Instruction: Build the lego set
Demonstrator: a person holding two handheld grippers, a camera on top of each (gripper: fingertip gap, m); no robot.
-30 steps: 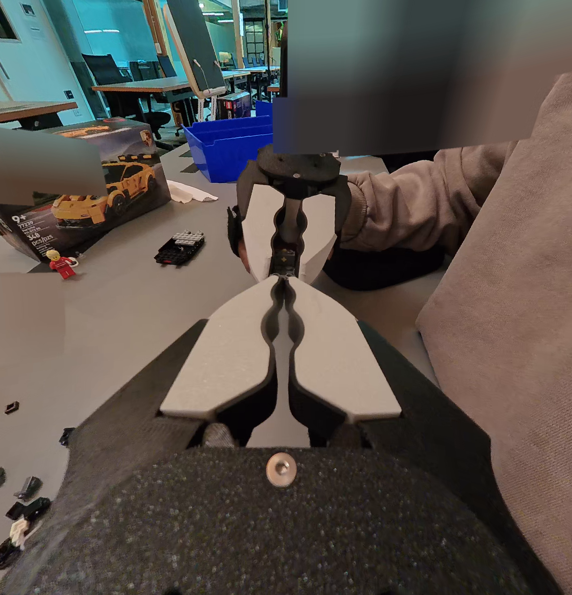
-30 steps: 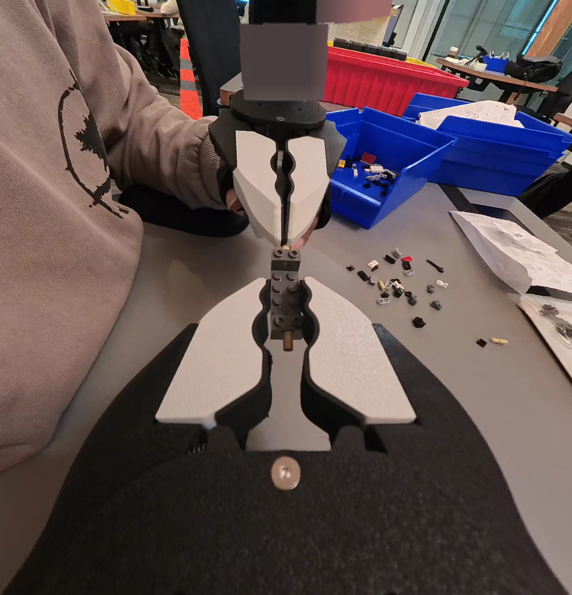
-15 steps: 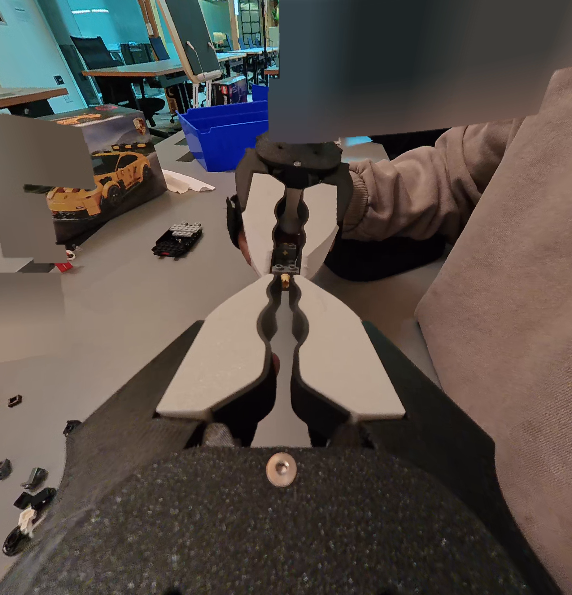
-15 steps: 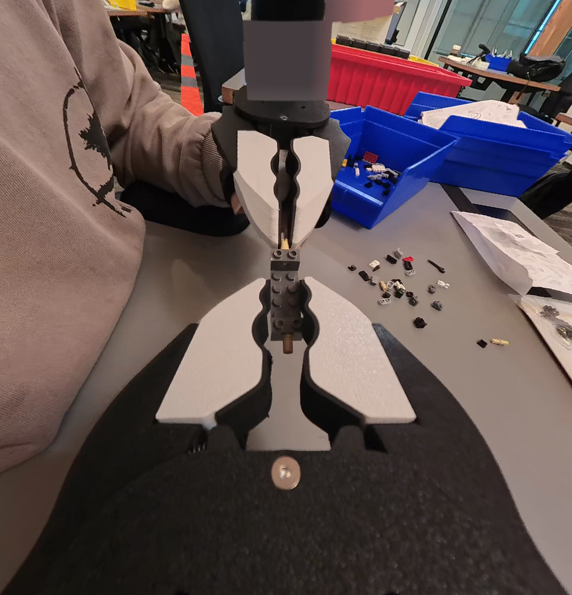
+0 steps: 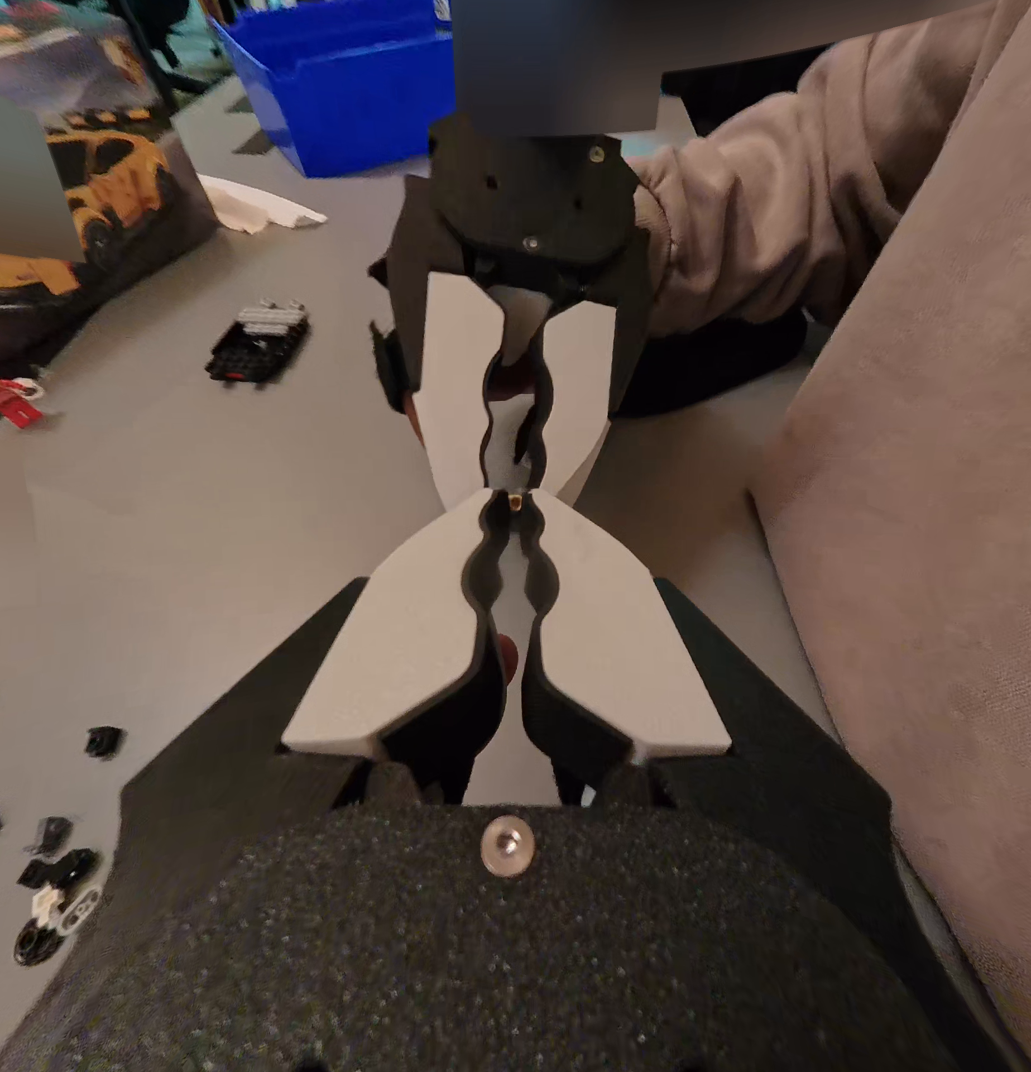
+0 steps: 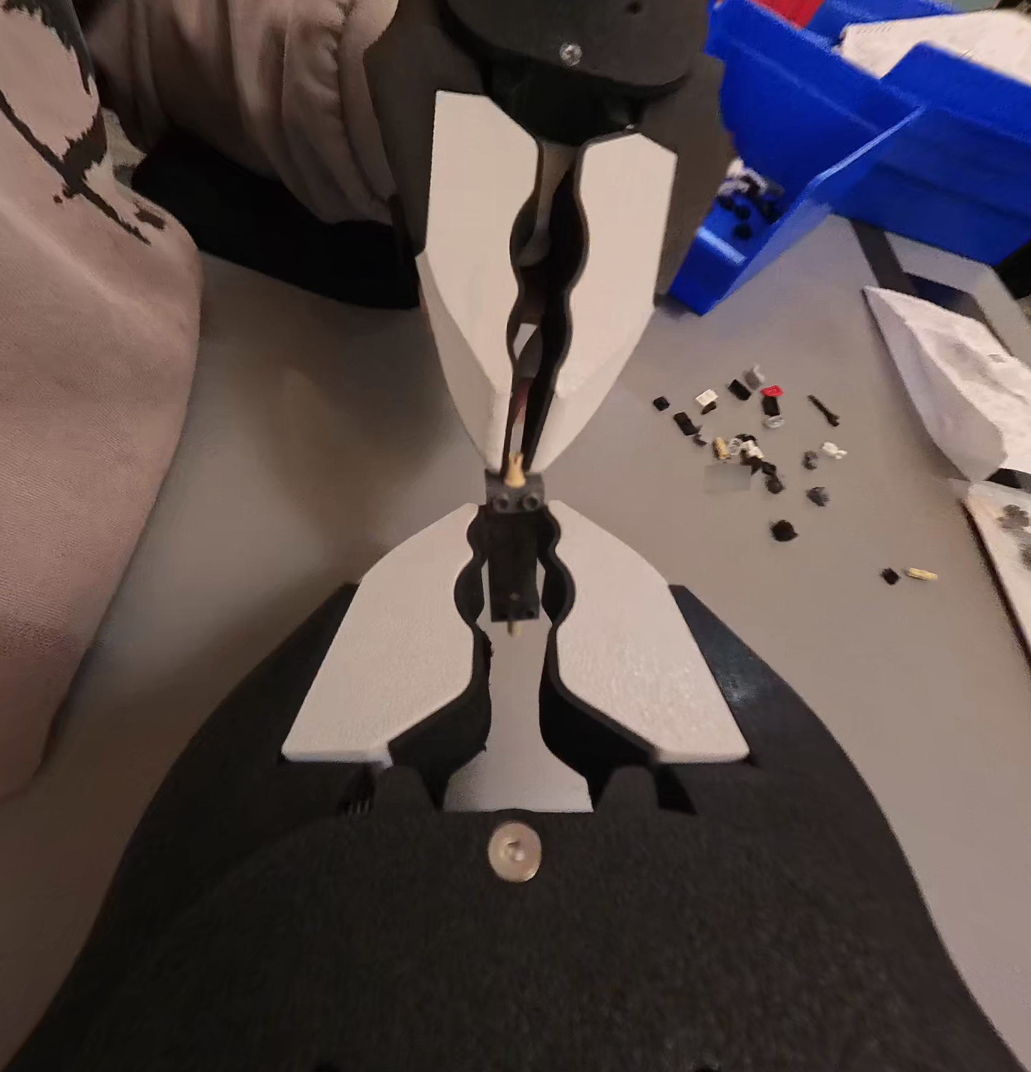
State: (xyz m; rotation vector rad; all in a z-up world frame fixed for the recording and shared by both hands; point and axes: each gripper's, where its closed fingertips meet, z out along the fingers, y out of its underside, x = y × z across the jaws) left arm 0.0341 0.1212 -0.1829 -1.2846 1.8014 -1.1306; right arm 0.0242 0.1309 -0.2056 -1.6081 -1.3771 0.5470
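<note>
A grey counter (image 6: 327, 441) carries, from left to right, the two claws meeting tip to tip and loose small pieces (image 6: 750, 446) toward the right edge. The right claw (image 6: 513, 510) pinches a dark grey lego assembly (image 6: 513, 557); the left claw (image 6: 516, 458) pinches a tan pin (image 6: 515, 469) at the assembly's far end.

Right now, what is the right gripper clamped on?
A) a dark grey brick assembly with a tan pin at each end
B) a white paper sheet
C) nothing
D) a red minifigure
A: in the right wrist view the right gripper is shut on the dark grey brick assembly, and the left gripper pinches the tan pin at its far end.
</note>
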